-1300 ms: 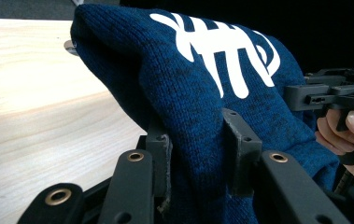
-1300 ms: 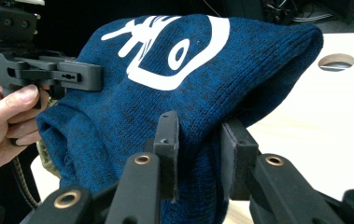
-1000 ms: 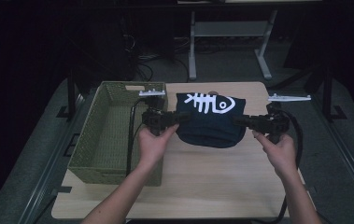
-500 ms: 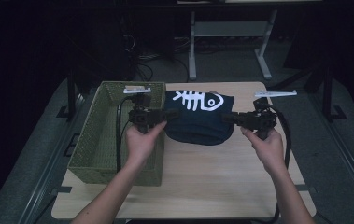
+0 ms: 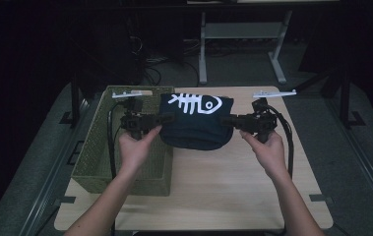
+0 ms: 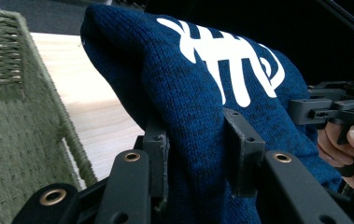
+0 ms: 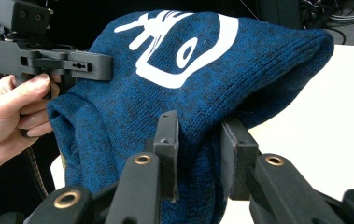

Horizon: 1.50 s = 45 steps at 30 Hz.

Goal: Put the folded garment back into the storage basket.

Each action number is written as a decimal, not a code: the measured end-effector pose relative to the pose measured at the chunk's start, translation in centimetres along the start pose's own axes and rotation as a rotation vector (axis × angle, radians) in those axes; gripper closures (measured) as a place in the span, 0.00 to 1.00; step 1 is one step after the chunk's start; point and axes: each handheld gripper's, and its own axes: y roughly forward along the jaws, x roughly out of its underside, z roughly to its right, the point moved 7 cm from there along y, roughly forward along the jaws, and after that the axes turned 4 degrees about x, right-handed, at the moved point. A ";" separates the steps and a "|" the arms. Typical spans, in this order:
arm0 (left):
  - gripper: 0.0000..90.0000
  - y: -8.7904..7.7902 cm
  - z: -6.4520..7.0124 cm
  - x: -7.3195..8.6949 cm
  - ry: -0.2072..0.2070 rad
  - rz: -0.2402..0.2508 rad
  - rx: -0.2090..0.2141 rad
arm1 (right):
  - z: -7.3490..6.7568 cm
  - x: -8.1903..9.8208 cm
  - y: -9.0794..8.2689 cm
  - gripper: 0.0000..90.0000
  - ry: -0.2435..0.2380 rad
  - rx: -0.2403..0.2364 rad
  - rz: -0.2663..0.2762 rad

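A dark blue knit hat (image 5: 196,123) with a white fish-skeleton print (image 5: 195,103) hangs above the bench (image 5: 223,182), stretched between the two claws and raised off the wood. In the high view it sits over the bench's far middle, its left edge just over the right rim of the basket (image 5: 100,147). The left claw (image 5: 167,118) is clamped on the hat's left side; in the left gripper view its two black jaws (image 6: 198,149) press a thick fold of knit between them, with the print (image 6: 226,60) rising above and the woven basket wall (image 6: 20,140) close at the left. The right claw (image 5: 226,121) is clamped on the hat's right side; in the right gripper view the fabric (image 7: 198,93) bunches between its jaws, the eye end of the print (image 7: 184,51) faces up, and the pale bench (image 7: 324,130) lies beneath at the right. The left hand (image 5: 136,147) holds its gripper above the basket's right part, and the right hand (image 5: 268,150) holds its gripper over the bench, a cable (image 5: 288,142) looping beside it. The basket is olive green, rectangular, and stands on the bench's left part. Beyond the bench, on the dark floor, stands a grey metal frame (image 5: 243,44) among cables.
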 end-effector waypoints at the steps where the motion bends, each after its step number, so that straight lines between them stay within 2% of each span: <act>1: 0.72 -0.1 -0.1 0.0 -0.004 0.005 -0.002 | -0.2 -0.1 0.1 0.78 0.001 -0.002 0.001; 33: 0.71 -5.6 -3.6 -0.6 -0.045 0.058 -0.056 | -3.8 -2.1 5.4 0.78 -0.034 -0.058 -0.016; 36: 0.71 -6.0 -3.8 -0.5 -0.037 0.058 -0.070 | -4.0 -2.2 5.9 0.78 -0.037 -0.059 -0.018; 45: 0.71 -7.2 -4.8 -0.6 -0.054 0.077 -0.075 | -4.9 -2.5 7.2 0.78 -0.042 -0.072 -0.025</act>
